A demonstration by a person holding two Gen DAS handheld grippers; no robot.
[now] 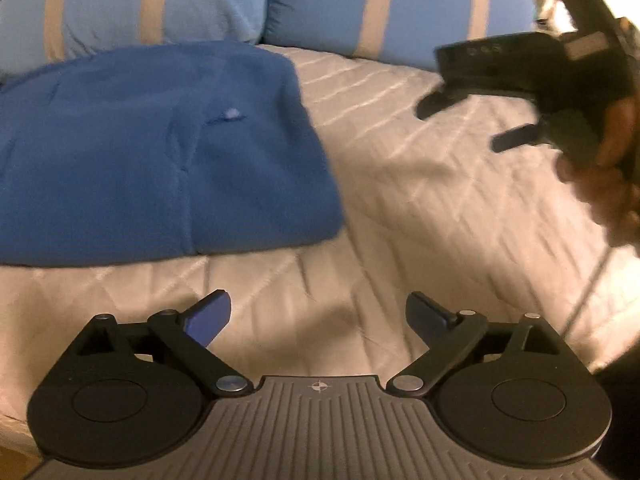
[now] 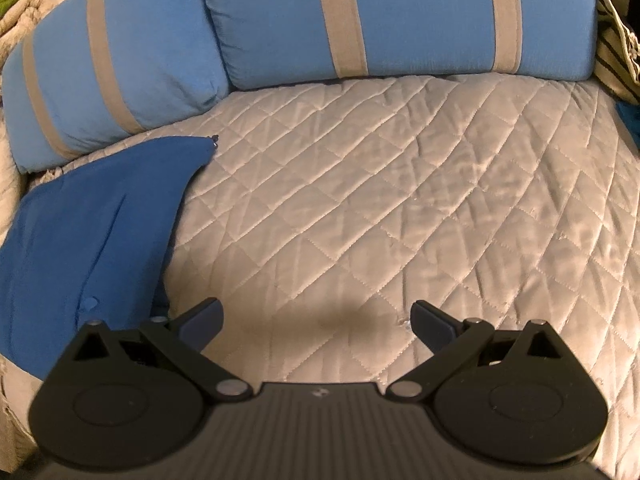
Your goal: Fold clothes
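While the left gripper [image 1: 318, 314] hangs with its jaws spread wide and nothing between them, a folded blue garment [image 1: 160, 148] lies flat on the quilted beige bedspread [image 1: 400, 208], ahead and to its left, below two blue striped pillows [image 1: 132, 4]. At right, a hand [image 1: 612, 148] holds the right gripper [image 1: 468, 124] above the quilt. From the right wrist, the right gripper [image 2: 316, 320] likewise stands released and empty, the garment [image 2: 88, 232] at its left.
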